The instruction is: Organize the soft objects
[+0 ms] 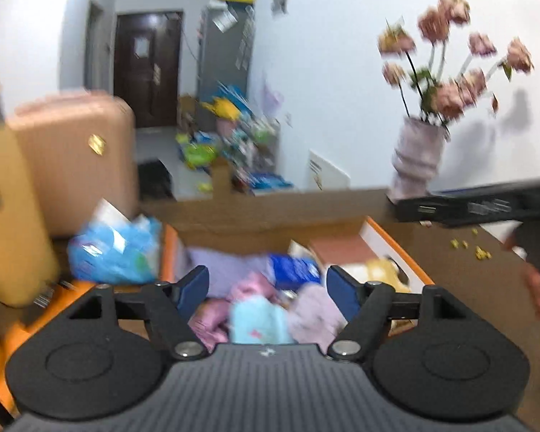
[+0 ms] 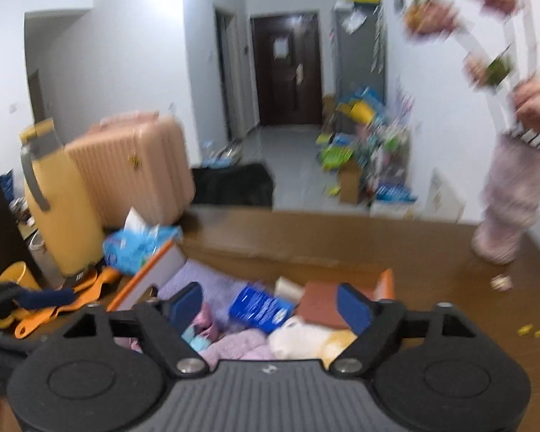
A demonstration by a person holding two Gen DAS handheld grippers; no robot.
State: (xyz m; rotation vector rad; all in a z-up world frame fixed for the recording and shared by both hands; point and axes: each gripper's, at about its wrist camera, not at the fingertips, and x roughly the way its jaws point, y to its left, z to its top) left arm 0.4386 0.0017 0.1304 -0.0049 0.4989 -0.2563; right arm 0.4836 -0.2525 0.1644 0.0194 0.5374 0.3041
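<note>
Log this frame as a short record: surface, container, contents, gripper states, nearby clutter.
surface: brown wooden table
container: open orange-edged cardboard box
contents: light blue soft cloth, pink fluffy cloth, blue printed packet, cream plush item
left gripper: open, empty, over the box
right gripper: open, empty
nearby: pale ribbed vase of pink flowers, peach hard-shell suitcase

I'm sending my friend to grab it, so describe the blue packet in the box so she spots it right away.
Start at the open cardboard box with orange edges on the brown table. Inside, among the soft things, the blue packet lies toward the middle, next to a reddish-brown flat item. It is the only dark blue, flat, printed thing there; its neighbours are pastel and fluffy.
</note>
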